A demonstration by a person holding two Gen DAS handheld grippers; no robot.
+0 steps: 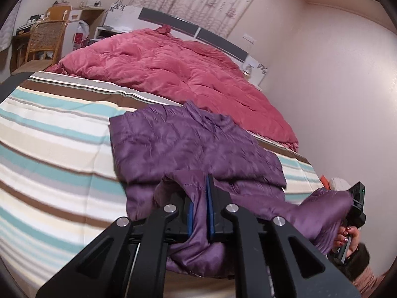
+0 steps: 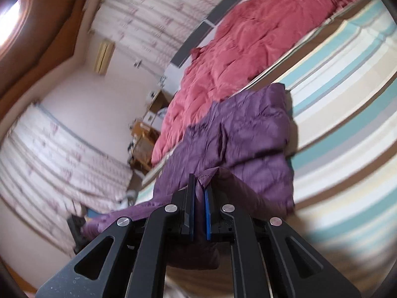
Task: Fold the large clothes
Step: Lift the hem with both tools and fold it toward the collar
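Purple jacket (image 1: 188, 144) on striped bed (image 1: 54, 134); hem pinched by left gripper (image 1: 199, 198) and right gripper (image 2: 199, 193). Pink duvet (image 1: 173, 69) behind.

desk clutter (image 1: 37, 21) too small, curtains (image 2: 62, 154) blurred

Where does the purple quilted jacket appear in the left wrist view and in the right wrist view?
Left wrist view: the purple quilted jacket lies centre on the striped bed sheet, its near edge in the fingers.
Right wrist view: jacket centre, sloping up to the right.
Shared landmark: the pink quilted duvet behind it.
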